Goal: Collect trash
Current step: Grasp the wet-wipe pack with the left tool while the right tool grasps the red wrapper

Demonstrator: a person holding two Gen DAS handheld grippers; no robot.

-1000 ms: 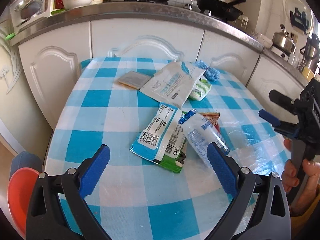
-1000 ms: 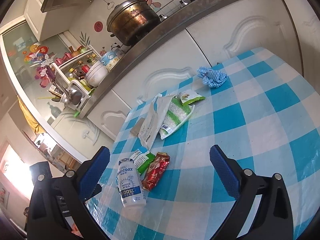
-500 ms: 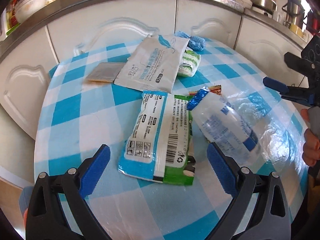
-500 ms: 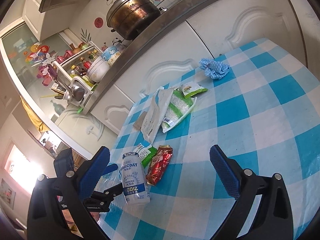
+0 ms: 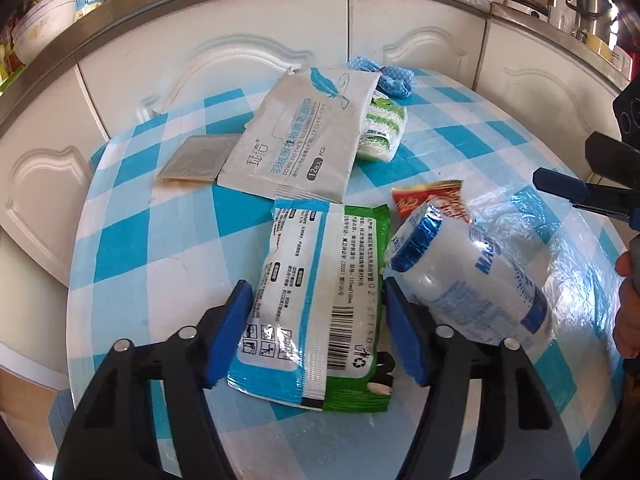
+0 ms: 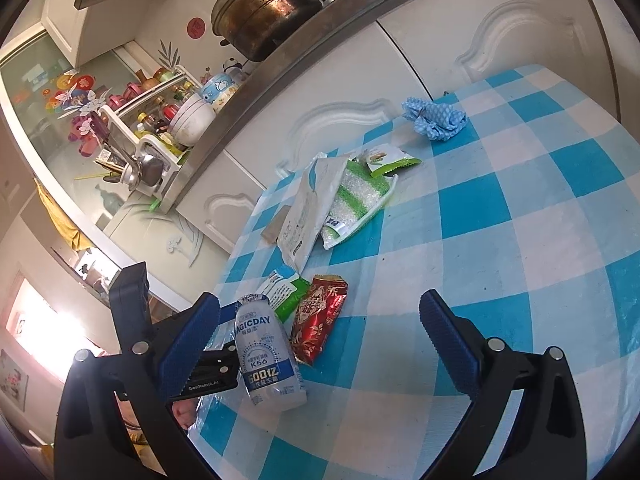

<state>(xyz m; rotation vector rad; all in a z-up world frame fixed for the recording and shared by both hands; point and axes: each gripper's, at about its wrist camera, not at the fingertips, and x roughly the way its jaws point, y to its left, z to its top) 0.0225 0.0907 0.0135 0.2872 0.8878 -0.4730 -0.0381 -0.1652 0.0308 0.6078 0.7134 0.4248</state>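
Observation:
A green, white and blue wipes packet (image 5: 320, 300) lies flat on the checked tablecloth (image 5: 160, 240). My left gripper (image 5: 318, 332) straddles it with its jaws closing, a blue pad against each long edge. A white drink bottle (image 5: 472, 284) lies just right of the right pad, on a clear plastic bag (image 5: 560, 264). Behind the bottle is a red wrapper (image 5: 428, 196). My right gripper (image 6: 320, 304) hovers open over the table with nothing between its fingers; below and ahead of it lie the bottle (image 6: 268, 356) and red wrapper (image 6: 318, 324).
Farther back lie a white feather-print packet (image 5: 304, 136), a green striped sponge pack (image 5: 380, 132), a silver sachet (image 5: 196, 156) and a crumpled blue cloth (image 5: 392, 80). White cabinets (image 5: 240, 60) under a steel counter stand behind the table. A hand (image 5: 628, 300) shows at the right edge.
My left gripper came forward and down over the wipes packet, and its jaws narrowed from wide open to the packet's edges. The right gripper has hardly moved.

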